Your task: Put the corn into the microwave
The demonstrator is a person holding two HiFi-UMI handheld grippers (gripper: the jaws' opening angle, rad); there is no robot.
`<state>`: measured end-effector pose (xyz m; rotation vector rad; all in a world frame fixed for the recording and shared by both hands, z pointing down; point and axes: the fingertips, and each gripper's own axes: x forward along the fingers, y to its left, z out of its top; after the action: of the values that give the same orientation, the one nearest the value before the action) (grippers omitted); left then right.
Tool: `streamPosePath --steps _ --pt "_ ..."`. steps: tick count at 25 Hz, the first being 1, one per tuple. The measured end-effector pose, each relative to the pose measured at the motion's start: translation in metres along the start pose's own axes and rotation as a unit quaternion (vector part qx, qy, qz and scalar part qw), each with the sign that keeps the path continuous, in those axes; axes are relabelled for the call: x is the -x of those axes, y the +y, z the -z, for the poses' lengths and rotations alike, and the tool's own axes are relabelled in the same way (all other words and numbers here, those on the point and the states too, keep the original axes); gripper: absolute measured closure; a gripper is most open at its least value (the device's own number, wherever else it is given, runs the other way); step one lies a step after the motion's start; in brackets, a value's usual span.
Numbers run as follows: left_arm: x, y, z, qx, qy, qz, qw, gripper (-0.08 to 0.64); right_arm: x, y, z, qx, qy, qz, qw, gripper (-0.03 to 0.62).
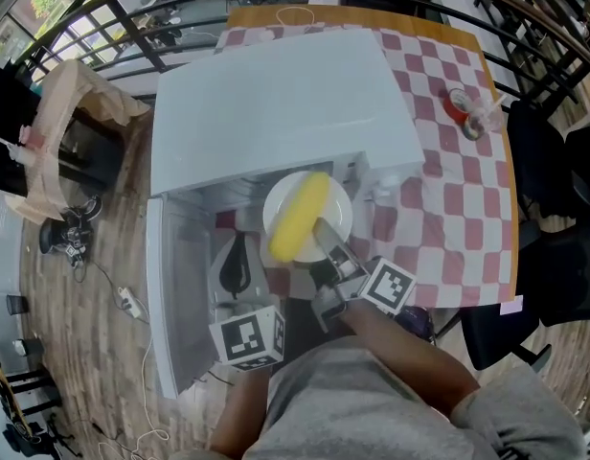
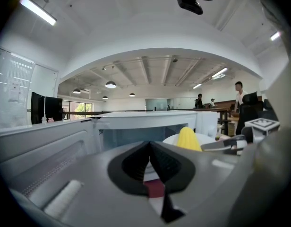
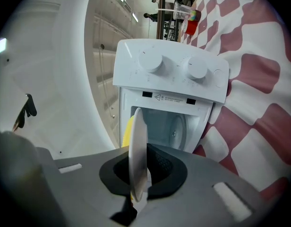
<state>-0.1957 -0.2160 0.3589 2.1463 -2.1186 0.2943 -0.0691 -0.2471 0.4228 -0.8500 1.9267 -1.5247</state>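
Right gripper (image 1: pixel 326 238) clamped on plate (image 1: pixel 339 202) rim, corn (image 1: pixel 300 217) atop, at open microwave (image 1: pixel 276 103) mouth; left gripper (image 2: pixel 149 164) closed, empty, beside door (image 1: pixel 178 290).

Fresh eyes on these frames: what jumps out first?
First is the yellow corn lying on a white plate at the open mouth of the white microwave, mid-frame in the head view. The right gripper is shut on the plate's rim. After that, the eye goes to the red-and-white checked cloth under the microwave and to the door swung open at the left.
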Motion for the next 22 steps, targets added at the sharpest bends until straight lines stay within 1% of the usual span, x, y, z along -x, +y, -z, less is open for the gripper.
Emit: streamPosePath --steps 6,17,22 --pt "-0.018 0.015 0.005 0.001 0.009 0.004 1.0000 0.551 -0.025 -0.025 0.003 0.010 0.006 0.021 1.000 0.586" --pt "-0.055 0.035 0.028 0.004 0.038 0.023 0.9990 0.551 -0.072 -0.078 0.014 -0.012 0.014 0.055 0.998 0.586" --pt "-0.068 0.043 0.032 0.005 0.043 0.027 0.9987 0.551 -0.082 -0.087 0.015 -0.014 0.013 0.062 0.998 0.586"
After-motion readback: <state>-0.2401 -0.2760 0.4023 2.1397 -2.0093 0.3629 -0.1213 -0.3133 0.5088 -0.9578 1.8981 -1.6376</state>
